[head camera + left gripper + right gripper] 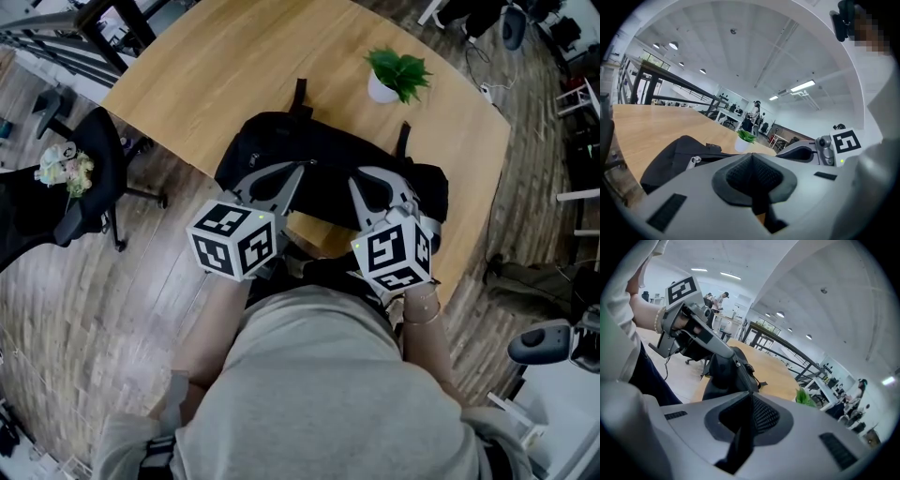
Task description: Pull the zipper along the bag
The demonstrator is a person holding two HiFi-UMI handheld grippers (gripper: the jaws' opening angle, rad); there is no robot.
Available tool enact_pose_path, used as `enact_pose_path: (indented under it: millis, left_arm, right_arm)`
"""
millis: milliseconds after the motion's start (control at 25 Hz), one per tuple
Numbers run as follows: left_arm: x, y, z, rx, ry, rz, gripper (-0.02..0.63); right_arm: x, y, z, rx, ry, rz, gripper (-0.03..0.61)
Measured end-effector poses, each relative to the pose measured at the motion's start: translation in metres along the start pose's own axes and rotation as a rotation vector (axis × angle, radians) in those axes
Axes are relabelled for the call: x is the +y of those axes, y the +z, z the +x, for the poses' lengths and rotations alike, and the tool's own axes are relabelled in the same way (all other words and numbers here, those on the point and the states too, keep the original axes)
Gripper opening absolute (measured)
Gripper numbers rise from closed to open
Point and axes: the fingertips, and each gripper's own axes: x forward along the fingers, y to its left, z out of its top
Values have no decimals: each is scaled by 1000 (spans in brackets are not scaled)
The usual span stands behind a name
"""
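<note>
A black bag [328,164] lies near the front edge of the wooden table [216,66]. Both grippers rest on its top, side by side. My left gripper [303,170] is shut, pinching a raised peak of the bag's fabric, as the right gripper view shows [729,352]. From there the zipper [740,376] runs straight into my right gripper [751,393], which is shut on a dark strip, the zipper pull. In the left gripper view the bag [675,154] spreads to the left, with a small metal fitting [693,161] on it.
A small potted plant [394,75] stands on the table behind the bag. A black office chair [84,178] stands on the floor to the left. The person stands against the table's front edge.
</note>
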Motion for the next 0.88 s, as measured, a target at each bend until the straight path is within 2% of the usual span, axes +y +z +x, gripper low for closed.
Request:
enact_pose_path:
  millis: [400,880]
  left_arm:
    - [34,5,-22,-26,82,-12,17]
    - [64,13,-42,-29,123,-2,18]
  right_arm:
    - [-5,-6,4,8,-14,67,34]
    - [-10,-11,7,35,-58,95,34]
